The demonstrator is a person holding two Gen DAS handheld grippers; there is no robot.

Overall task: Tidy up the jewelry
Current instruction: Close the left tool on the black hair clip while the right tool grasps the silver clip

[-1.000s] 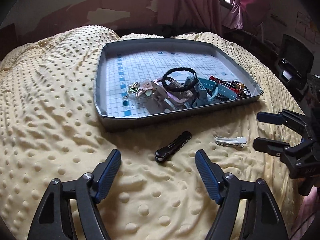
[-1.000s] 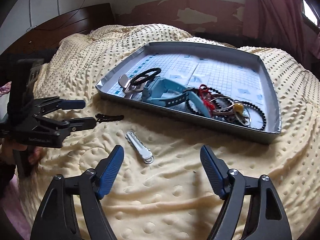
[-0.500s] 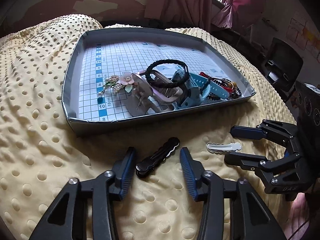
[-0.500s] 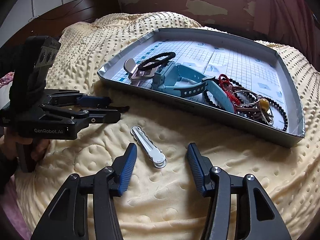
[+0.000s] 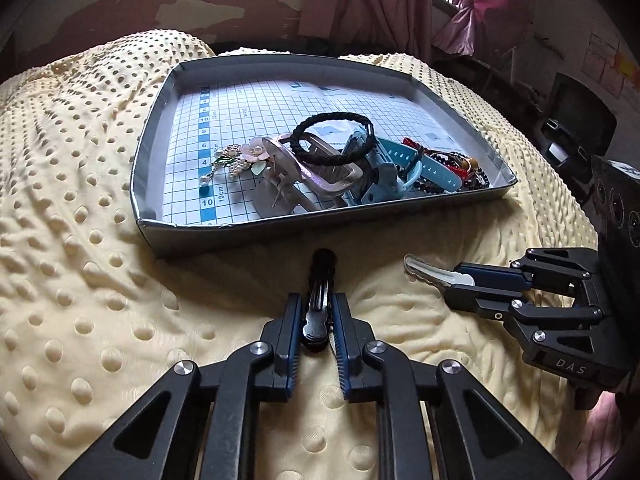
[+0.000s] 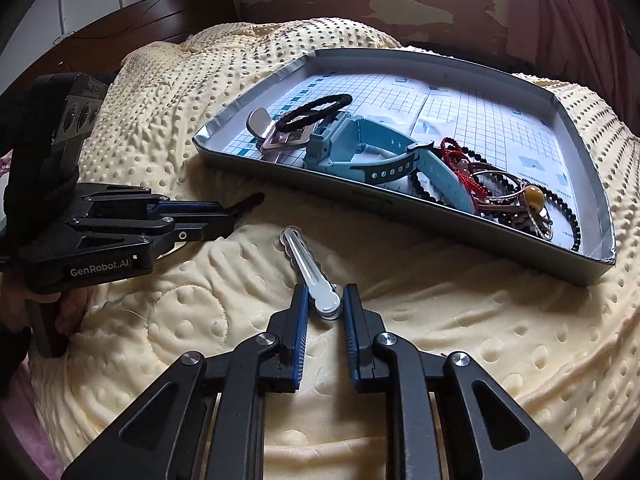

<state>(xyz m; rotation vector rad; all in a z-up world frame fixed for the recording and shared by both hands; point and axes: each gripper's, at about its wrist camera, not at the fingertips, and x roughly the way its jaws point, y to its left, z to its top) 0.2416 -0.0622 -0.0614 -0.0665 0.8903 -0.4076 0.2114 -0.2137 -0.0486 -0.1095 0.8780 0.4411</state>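
Left gripper [image 5: 317,320], jaws drawn in around the near end of the black hair clip [image 5: 320,280], the ribbed blue pads [image 5: 294,336] at or very near its sides; contact looks made but cannot be confirmed. The clip is narrow, scallop-edged and glossy, lying on the bed just before the near wall of the tray [image 5: 280,232] and pointing towards it. Right gripper [image 6: 325,306], jaws likewise narrowed on the rounded near end of the white hair clip [image 6: 310,270], a flat, smooth, elongated piece resting on the bed between the left gripper and the tray's near wall. Both clips are judged light, stiff and somewhat slippery; a hold across the narrow width near one end, as here, should suit, though a thin flat piece may twist or slide out of the pads. The yellow blanket [image 5: 100,280] is soft, padded and raised in dots, so it yields under pressure. The tray is shallow and grey with a grid-printed paper lining; along its near and right side lie a black braided hair tie [image 5: 332,136], a blue watch [image 6: 372,148], a floral pearl brooch [image 5: 244,156] and beaded bracelets [image 6: 516,196], heaped and partly tangled.
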